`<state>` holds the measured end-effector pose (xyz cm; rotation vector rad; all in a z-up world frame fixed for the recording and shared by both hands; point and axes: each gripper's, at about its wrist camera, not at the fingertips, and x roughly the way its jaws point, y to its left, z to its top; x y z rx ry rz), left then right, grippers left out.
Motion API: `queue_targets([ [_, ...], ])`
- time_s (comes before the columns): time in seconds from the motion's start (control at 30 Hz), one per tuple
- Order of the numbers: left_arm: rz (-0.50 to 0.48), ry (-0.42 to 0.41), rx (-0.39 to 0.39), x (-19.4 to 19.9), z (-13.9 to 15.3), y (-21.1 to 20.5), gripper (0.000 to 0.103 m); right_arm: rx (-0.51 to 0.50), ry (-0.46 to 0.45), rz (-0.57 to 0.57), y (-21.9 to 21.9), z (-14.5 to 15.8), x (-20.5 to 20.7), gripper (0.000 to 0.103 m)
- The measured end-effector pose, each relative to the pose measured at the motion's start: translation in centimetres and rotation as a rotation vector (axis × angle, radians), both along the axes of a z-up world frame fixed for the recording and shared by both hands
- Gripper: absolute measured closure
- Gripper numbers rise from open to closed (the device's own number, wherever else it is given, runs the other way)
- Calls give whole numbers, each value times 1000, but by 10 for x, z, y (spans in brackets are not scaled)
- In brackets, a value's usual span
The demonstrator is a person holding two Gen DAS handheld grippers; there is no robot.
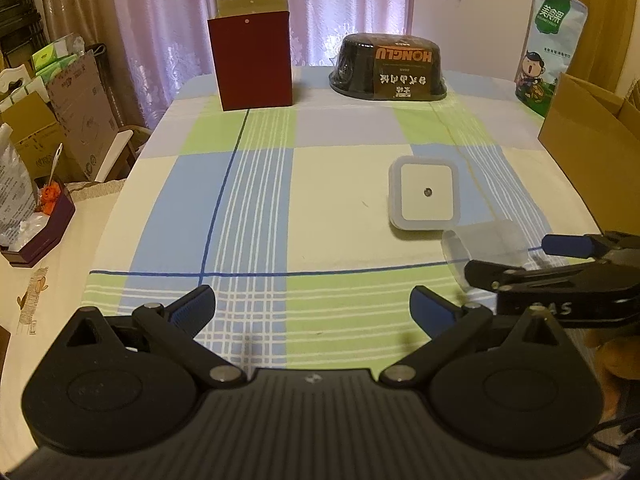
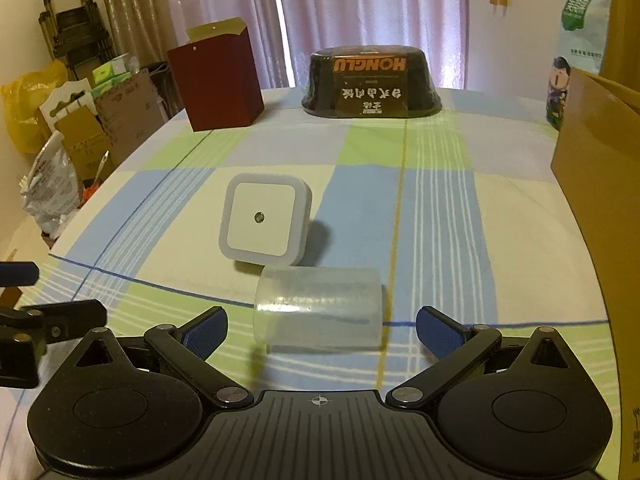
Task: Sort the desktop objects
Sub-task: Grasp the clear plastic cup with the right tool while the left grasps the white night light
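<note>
- Currently the right tool [image 2: 322, 330] has its jaws spread wide and holds nothing; the translucent cylinder [image 2: 320, 308] lies on its side on the checked cloth [image 2: 440, 216], just ahead of the gap between the blue pads [image 2: 206, 330].
- Left tool [image 1: 312, 308] also stands open and empty, low over the near part of the surface, well apart from any object.
- White square night light [image 2: 264, 220] sits just behind the cylinder, apparently touching or nearly so (contact not resolvable from either view).
- Judged step: approach and grasp of the cylinder with the right tool.
- For a clean grasp: advance straight so both pads pass the cylinder's ends evenly, then close along its long axis (the curved wall would likely roll away if pushed from the front).
- Keep the tool low but off the cloth, to avoid dragging the fabric.
- Risk: overshoot nudges the cylinder into the night light and shifts both.
- Thin clear wall probably flexes, so a gentle squeeze is advisable.
- Likely destination is the cardboard box [image 2: 592, 152] at the right edge, though that is a guess; red box [image 2: 216, 84] and black bowl pack [image 2: 372, 84] stand at the far side.
</note>
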<state>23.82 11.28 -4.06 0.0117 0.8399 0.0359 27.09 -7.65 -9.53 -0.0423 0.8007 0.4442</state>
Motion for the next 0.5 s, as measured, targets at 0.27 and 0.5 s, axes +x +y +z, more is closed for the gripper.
queue_targets([
  [0.27,17,14,-19,2,-3,5,1,-26,-9,-19,8,-11,9,1],
  [0.5,18,15,-21,2,-4,3,1,-55,7,0,12,-16,11,30],
])
